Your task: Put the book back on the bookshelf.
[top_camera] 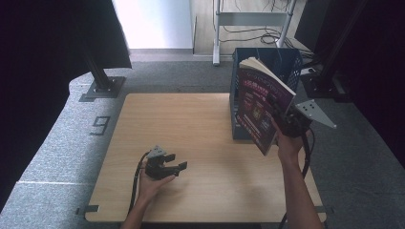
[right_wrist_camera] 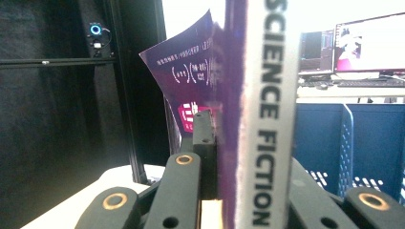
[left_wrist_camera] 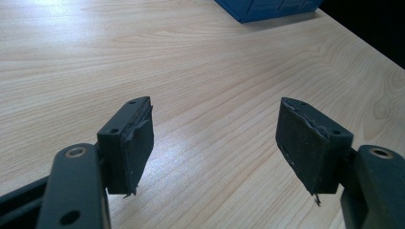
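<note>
On the left of a pale wooden table [top_camera: 200, 138], the left gripper [top_camera: 173, 167] rests low near the front edge, held in the person's left hand [top_camera: 152, 185]; its jaws stand wide apart with nothing between them, and its worn black pads [left_wrist_camera: 138, 143] face bare wood. The middle of the table is clear, leaving broad open room for any move. To the right, a blue perforated crate [top_camera: 286, 59] stands upright at the table's far right side. Just in front of it, the right gripper [top_camera: 282, 117] is raised above the table and clamped on a purple paperback book [top_camera: 255, 102], near its spine, marked "SCIENCE FICTION" [right_wrist_camera: 267, 109]. The book looks light but floppy: its loose cover [right_wrist_camera: 191, 67] curls away, so a hold close to the spine seems firmest. The crate's rim sits close behind, and the table's right edge is near.
</note>
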Motion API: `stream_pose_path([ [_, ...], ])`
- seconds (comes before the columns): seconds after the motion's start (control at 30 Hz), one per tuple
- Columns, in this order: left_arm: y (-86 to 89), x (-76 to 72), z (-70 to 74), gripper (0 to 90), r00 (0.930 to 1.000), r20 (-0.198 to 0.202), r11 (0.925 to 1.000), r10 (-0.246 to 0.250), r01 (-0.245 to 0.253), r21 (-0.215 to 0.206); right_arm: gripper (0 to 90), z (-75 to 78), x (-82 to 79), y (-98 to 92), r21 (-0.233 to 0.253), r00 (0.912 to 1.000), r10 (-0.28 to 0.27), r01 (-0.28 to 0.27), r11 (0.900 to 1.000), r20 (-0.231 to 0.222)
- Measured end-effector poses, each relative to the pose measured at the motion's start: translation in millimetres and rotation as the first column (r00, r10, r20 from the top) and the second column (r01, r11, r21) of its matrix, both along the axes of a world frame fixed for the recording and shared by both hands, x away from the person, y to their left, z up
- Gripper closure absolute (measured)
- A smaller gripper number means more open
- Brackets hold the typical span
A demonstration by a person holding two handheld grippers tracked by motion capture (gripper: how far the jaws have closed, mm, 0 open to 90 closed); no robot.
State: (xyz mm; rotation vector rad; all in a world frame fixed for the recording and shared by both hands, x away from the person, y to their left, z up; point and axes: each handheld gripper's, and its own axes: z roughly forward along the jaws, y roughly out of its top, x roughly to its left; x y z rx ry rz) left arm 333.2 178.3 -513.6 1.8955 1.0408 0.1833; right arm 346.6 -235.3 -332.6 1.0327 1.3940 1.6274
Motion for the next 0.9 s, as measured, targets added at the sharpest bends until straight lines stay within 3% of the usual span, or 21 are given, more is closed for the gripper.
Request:
stream_pose_path([
  [0.9,2.8,1.2,-1.8,29.2,0.9999,-0.010,1.0000,0.001,-0.001,-0.002,81.5,-1.3,34.2,1.3,-0.006,0.9957,-0.092,0.092,0.996,0.010],
])
